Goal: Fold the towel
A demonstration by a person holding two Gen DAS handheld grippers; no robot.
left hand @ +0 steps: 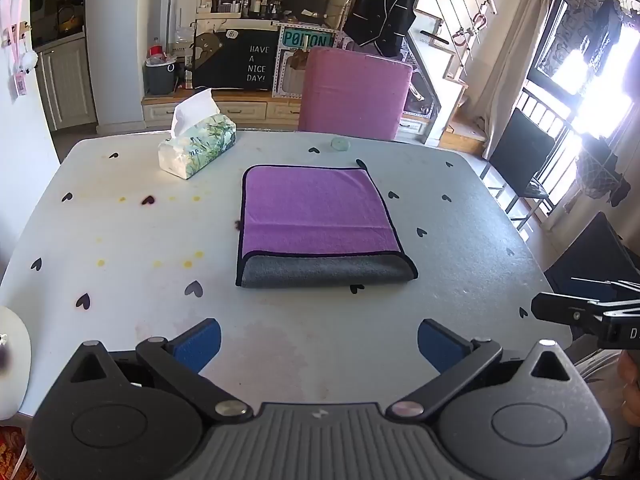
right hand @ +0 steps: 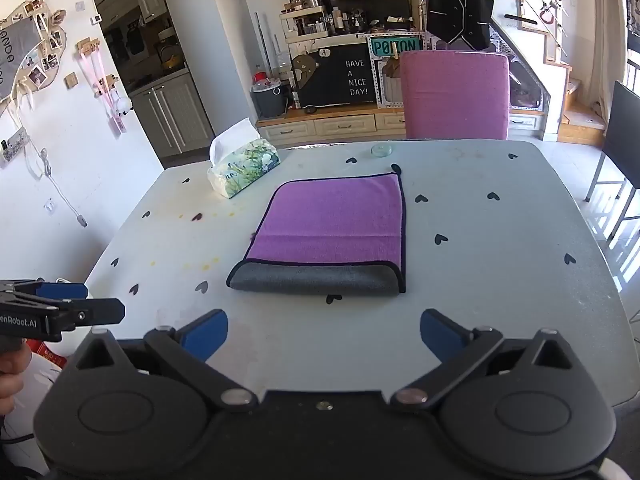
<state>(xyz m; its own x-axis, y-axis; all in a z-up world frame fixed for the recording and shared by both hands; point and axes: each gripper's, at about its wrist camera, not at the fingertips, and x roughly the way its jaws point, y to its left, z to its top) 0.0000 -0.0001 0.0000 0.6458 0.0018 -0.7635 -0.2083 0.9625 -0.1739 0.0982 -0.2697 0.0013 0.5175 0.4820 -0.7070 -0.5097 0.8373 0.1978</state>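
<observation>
A purple towel (left hand: 316, 212) with a dark border lies flat in the middle of the white table (left hand: 120, 232). It is folded over, and a grey strip of its other side (left hand: 324, 272) shows along the near edge. It also shows in the right wrist view (right hand: 332, 224). My left gripper (left hand: 319, 344) is open and empty, above the table's near edge, short of the towel. My right gripper (right hand: 324, 338) is open and empty, also short of the towel. Each gripper shows from the side in the other's view, the right one (left hand: 580, 314) and the left one (right hand: 64, 310).
A tissue box (left hand: 198, 144) stands at the far left of the table. A small pale round lid (left hand: 340, 143) lies near the far edge. A pink chair (left hand: 354, 94) stands behind the table. A black chair (left hand: 524, 160) is at the right. The table has heart stickers and stains.
</observation>
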